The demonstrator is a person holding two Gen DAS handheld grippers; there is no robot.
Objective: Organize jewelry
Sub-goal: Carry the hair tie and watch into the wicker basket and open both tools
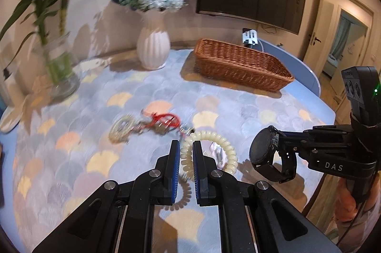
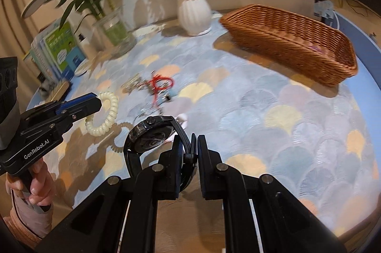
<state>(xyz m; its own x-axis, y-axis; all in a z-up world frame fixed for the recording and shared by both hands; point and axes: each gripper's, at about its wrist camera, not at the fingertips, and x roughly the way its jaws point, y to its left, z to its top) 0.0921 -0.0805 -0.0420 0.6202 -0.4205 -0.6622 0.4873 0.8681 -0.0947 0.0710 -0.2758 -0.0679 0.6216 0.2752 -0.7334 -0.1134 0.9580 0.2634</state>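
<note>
We are holding the left gripper [image 1: 186,148] clamped on a cream spiral bracelet [image 1: 209,153], whose coil is hanging clear above the scallop-patterned tablecloth [image 1: 238,115], and the right gripper [image 2: 194,146] is pinching the strap of a black wristwatch [image 2: 152,134] — both pieces are off the table. Between the grippers and the far side, a small tangle of remaining jewelry [image 1: 152,124] with a red cord is lying near the table's middle. The wicker basket [image 2: 290,38] is sitting toward the far right edge, with open cloth all the way across to it. A white ribbed vase [image 1: 153,46] and a glass jar of bamboo stalks [image 1: 59,67] are crowding the far left — the blue rim [image 2: 366,76] is curving just beside the basket.
</note>
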